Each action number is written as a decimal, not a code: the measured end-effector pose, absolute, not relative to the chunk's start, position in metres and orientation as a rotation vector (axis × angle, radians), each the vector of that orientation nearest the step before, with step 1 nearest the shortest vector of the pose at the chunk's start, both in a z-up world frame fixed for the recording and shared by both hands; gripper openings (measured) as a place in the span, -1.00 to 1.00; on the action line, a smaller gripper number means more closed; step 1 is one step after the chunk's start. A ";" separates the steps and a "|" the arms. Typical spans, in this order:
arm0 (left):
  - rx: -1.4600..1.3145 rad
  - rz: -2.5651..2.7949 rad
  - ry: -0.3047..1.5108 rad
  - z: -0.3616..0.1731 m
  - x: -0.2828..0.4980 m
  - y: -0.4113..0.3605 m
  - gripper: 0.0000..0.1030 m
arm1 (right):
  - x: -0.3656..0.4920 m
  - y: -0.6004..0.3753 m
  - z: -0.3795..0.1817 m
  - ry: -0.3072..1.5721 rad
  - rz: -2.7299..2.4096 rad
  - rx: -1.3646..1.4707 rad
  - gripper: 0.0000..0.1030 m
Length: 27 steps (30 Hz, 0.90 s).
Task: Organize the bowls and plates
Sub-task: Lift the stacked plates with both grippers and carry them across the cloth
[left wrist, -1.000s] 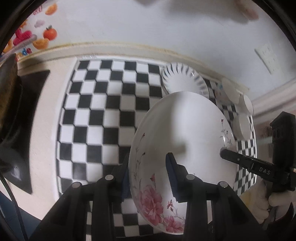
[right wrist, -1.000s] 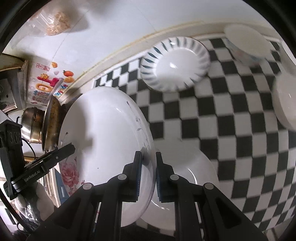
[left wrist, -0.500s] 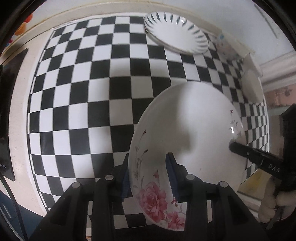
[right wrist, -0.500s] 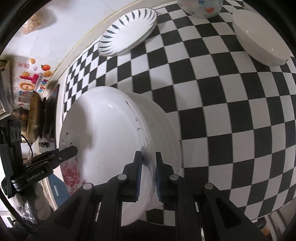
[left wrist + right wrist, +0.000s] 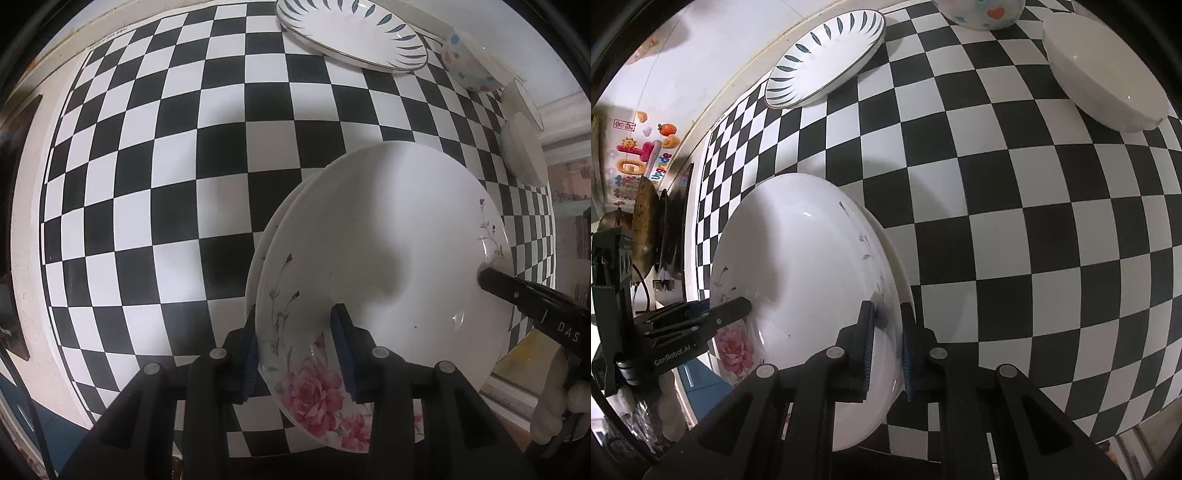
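Note:
A white plate with pink roses (image 5: 384,266) (image 5: 809,273) is held between both grippers, just above a second white plate (image 5: 258,266) (image 5: 903,273) whose rim shows under it. My left gripper (image 5: 295,343) is shut on the rose plate's near rim. My right gripper (image 5: 886,332) is shut on the opposite rim; it also shows in the left wrist view (image 5: 517,295). A blue-leaf plate (image 5: 351,33) (image 5: 827,59) lies at the back of the checkered cloth.
A dotted bowl (image 5: 469,62) (image 5: 982,14) and upturned white bowls (image 5: 524,151) (image 5: 1104,70) stand at the back right. The black-and-white checkered cloth (image 5: 166,166) covers the counter. A stove with a pan (image 5: 646,229) is at the left.
Both grippers have lowered the rose plate toward the cloth, onto the second white plate. The views tilted down, so the back wall left the frame.

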<state>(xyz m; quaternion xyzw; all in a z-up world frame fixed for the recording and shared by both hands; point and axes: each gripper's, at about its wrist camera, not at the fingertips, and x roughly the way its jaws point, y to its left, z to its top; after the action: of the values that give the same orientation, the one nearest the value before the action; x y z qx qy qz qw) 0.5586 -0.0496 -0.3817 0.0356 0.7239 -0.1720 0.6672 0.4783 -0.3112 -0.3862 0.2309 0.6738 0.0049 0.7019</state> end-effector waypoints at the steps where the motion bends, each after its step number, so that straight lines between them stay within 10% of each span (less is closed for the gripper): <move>1: 0.075 -0.387 1.639 -0.382 0.559 -0.049 -0.35 | 0.479 -0.311 -0.385 1.500 0.011 0.507 -0.71; 27: 0.167 -0.320 1.709 -0.378 0.553 -0.067 -0.34 | 0.481 -0.299 -0.398 1.607 -0.028 0.419 -0.72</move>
<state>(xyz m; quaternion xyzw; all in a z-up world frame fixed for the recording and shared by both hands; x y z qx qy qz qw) 0.5532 -0.0674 -0.3780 0.0733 0.7499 -0.1403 0.6423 0.4807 -0.2987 -0.3981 0.1862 0.7141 -0.0123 0.6747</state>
